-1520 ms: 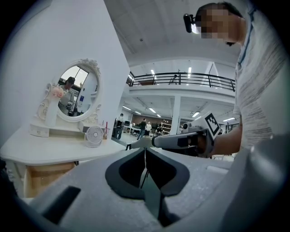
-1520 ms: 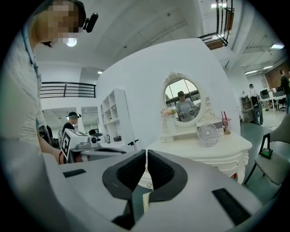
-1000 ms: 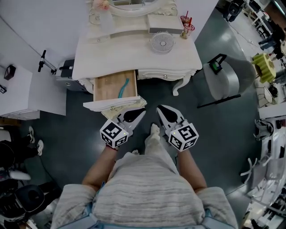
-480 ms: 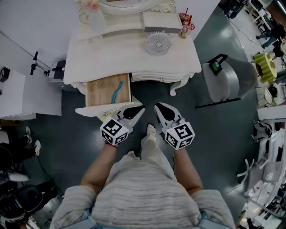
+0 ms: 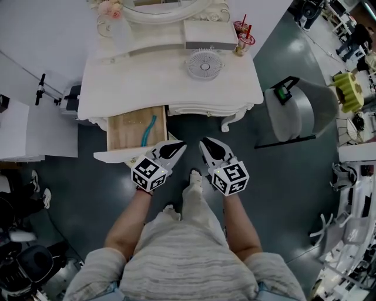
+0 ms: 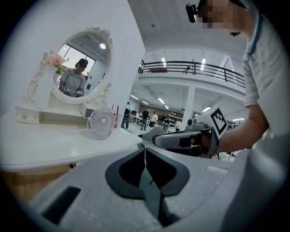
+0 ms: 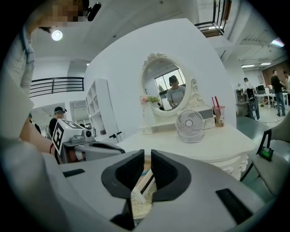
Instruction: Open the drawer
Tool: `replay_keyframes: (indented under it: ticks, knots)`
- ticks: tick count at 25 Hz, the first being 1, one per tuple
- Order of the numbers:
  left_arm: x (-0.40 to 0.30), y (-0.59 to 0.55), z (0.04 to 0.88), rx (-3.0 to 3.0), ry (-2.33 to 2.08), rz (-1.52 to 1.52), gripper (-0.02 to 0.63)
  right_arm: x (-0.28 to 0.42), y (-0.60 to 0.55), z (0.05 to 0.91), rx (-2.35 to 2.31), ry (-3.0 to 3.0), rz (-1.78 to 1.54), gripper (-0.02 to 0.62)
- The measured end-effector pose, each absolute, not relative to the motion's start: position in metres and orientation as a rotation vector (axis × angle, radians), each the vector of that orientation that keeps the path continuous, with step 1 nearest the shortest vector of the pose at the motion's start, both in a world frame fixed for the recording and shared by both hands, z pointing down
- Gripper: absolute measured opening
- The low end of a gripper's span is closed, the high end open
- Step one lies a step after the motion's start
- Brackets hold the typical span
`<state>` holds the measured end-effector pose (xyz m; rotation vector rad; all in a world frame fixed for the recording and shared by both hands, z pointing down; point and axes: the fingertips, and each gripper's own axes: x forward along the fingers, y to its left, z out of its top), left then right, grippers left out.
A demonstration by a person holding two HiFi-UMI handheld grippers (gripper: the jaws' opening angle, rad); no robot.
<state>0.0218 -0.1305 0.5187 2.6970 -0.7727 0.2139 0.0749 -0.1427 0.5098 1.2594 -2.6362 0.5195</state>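
Drawer [image 5: 136, 130] is standing pulled well out of the dressing table's [image 5: 164, 82] left side, so left gripper [image 5: 178, 146] and right gripper [image 5: 205, 144] are hanging near its front, jaws together on nothing, the pull seemingly done.

One white carved tabletop [image 5: 147, 82] carries one small round white fan [image 5: 204, 63], one flat grey rectangular box [image 5: 210, 35], one clear cup [image 5: 241, 40] with two red straws [image 5: 249, 28], and one oval white-framed mirror [image 5: 164, 7]. One open wooden drawer [image 5: 123, 126] holds one teal strip [image 5: 147, 129]. There are two white grippers, left [image 5: 178, 145] and right [image 5: 204, 143].
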Motion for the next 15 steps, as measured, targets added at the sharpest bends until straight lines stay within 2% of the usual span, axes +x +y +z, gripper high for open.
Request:
replay_keyframes:
  ticks: [8, 11, 15]
  knots:
    - [0.023, -0.142, 0.537, 2.652, -0.79, 0.243, 0.017, 0.077, -0.165, 0.541, 1.231, -2.588, 0.544, 0.012]
    - [0.023, -0.143, 0.54, 2.644, -0.792, 0.243, 0.015, 0.078, -0.172, 0.547, 1.213, -2.584, 0.564, 0.067]
    - [0.021, -0.145, 0.543, 2.638, -0.797, 0.238, 0.015, 0.08, -0.181, 0.555, 1.218, -2.568, 0.568, 0.08]
